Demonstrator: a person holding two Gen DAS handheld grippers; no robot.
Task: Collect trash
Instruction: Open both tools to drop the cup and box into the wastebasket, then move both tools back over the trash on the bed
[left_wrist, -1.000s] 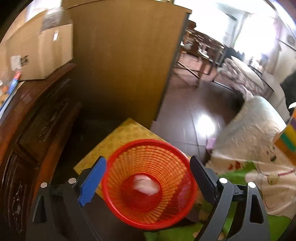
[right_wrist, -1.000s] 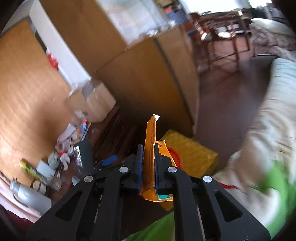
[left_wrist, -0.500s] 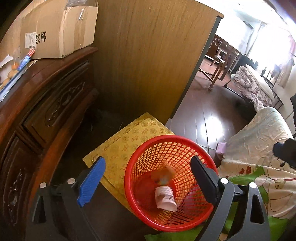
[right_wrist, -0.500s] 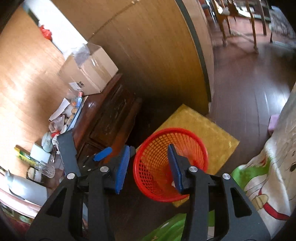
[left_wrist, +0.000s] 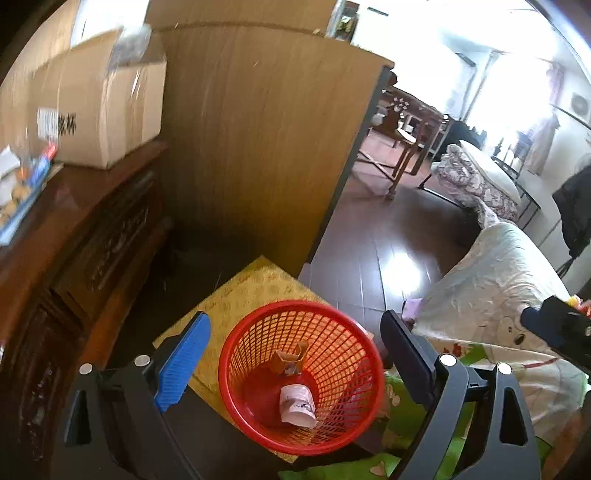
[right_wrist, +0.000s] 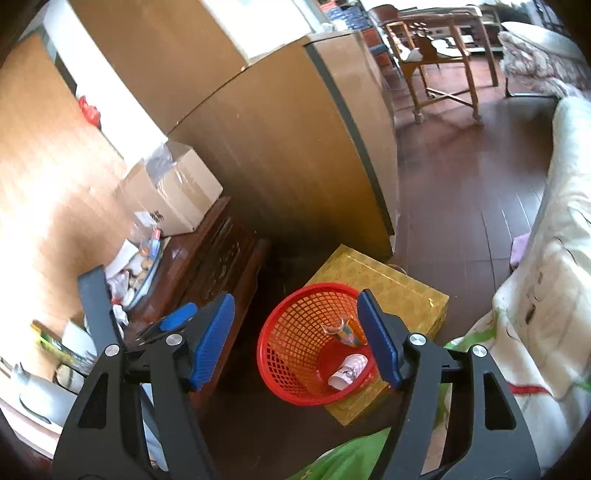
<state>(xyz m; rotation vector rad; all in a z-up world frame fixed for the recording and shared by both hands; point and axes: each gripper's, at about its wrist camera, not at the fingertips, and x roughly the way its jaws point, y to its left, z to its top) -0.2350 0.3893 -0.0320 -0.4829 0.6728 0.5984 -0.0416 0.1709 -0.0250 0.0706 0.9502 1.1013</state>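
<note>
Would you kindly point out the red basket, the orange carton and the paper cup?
red basket (left_wrist: 258, 325): left wrist view, far rim.
orange carton (left_wrist: 290, 357): left wrist view, its front face, inside the basket.
paper cup (left_wrist: 297, 404): left wrist view, its side wall, on the basket floor.

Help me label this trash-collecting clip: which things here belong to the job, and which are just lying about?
Job:
red basket
orange carton inside it
crumpled paper cup inside it

Lying about:
cardboard box
yellow box under the basket
wooden chair
</note>
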